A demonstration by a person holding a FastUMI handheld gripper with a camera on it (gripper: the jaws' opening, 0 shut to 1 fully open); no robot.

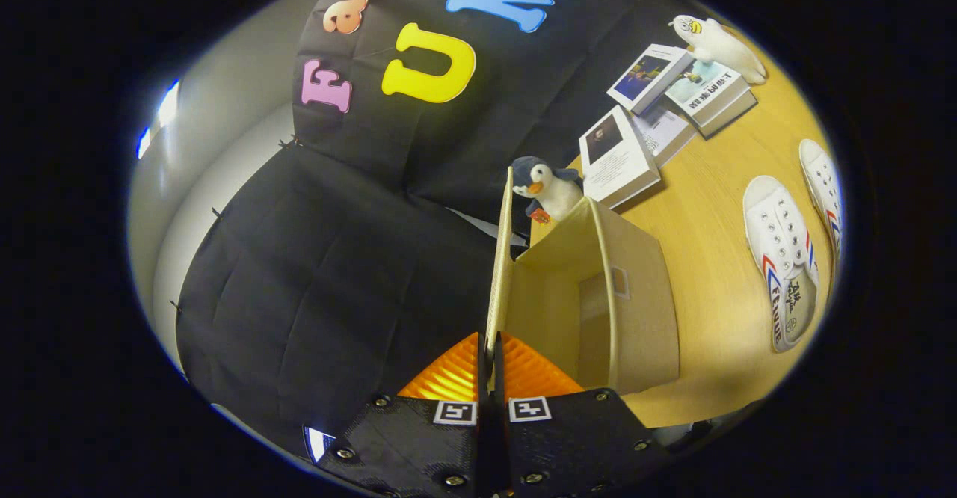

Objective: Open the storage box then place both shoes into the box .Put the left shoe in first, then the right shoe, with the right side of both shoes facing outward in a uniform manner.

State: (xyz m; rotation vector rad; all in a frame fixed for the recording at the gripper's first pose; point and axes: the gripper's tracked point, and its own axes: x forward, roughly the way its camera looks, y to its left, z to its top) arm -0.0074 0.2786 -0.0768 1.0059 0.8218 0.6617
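Now the storage box (598,296) stands on the desk (710,274) with its lid (499,259) swung upright, the edge pinched between the fingers of the hand-held gripper (490,360), which is rolled hard over so the desk looks tilted. Just behind the box sits a penguin toy (549,184). Beyond it lie books (658,120); beside the box, well apart, two white shoes (781,251).

The hand-held gripper (490,360) is pinching with its two fingers (448,382) pressed nearly together, both bearing on the thin edge of the lid (499,274) caught between them, and the whole tool is rolled sideways.
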